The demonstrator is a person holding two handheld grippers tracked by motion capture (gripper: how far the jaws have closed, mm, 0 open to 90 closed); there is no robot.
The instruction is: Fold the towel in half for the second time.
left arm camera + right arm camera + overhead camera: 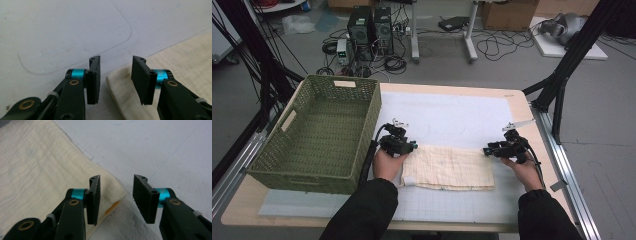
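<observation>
A cream folded cloth (pixel 447 168) lies flat on the white mat near the table's front. My left gripper (pixel 413 145) hovers at the cloth's far left corner, open, with the cloth corner (pixel 117 82) between and just below its jaws. My right gripper (pixel 487 150) is at the far right corner, also open. In the right gripper view (pixel 116 195) the cloth (pixel 45 175) spreads to the left and its corner reaches under the gap. Neither gripper holds anything.
A green woven basket (pixel 362 130) stands empty on the table's left side, close to my left hand. The white gridded mat (pixel 452 115) covers the table beyond the cloth. Black frame legs (pixel 562 75) rise at the table's right; computers and cables lie on the floor behind.
</observation>
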